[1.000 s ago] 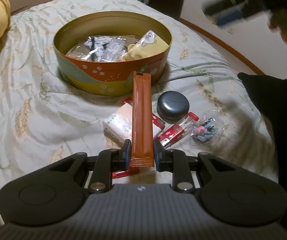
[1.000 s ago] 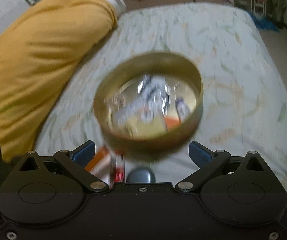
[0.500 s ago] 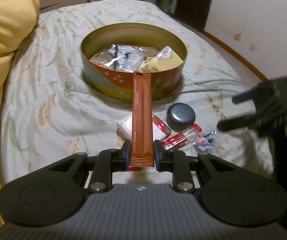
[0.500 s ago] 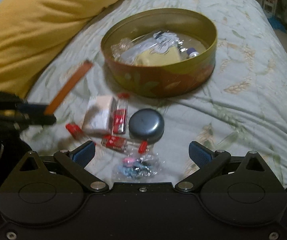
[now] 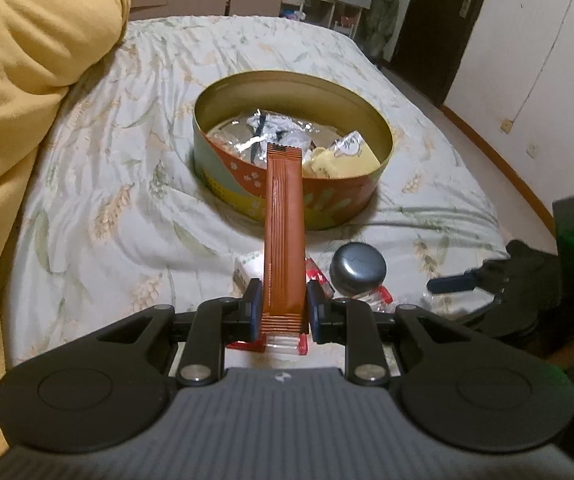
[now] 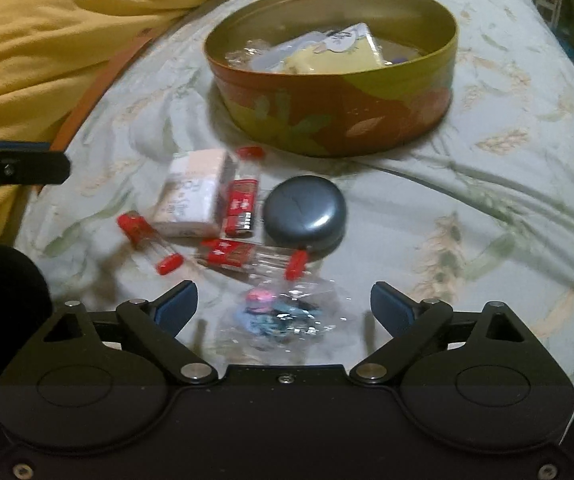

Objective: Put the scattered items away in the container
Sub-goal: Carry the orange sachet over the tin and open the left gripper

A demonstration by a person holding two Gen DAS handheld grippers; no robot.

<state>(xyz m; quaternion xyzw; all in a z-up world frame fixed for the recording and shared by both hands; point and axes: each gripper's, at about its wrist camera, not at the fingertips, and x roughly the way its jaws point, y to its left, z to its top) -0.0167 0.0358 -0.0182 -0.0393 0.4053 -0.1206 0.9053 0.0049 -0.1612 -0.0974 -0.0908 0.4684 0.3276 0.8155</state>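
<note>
Between your left gripper's (image 5: 283,306) jaws, an orange sachet (image 5: 284,236) is clamped, its far end reaching toward the round tin (image 5: 293,196) on the bed (image 5: 127,208). From the right wrist, your right gripper (image 6: 283,310) has wide jaws closing around, not touching, a clear bead bag (image 6: 281,316), near the tin (image 6: 339,120).

Round gold-lined tin w/ orange-green floral wall (image 5: 339,200), open, on bed, holds foil + yellow packets. Long orange stick sachet (image 5: 283,236) raised, tip over tin's near rim. On sheet nr tin: white tissue pack (image 6: 193,194), red-capped clear tubes (image 6: 243,204), dark round case (image 6: 305,208), clear bag of coloured bits (image 6: 283,316).
</note>
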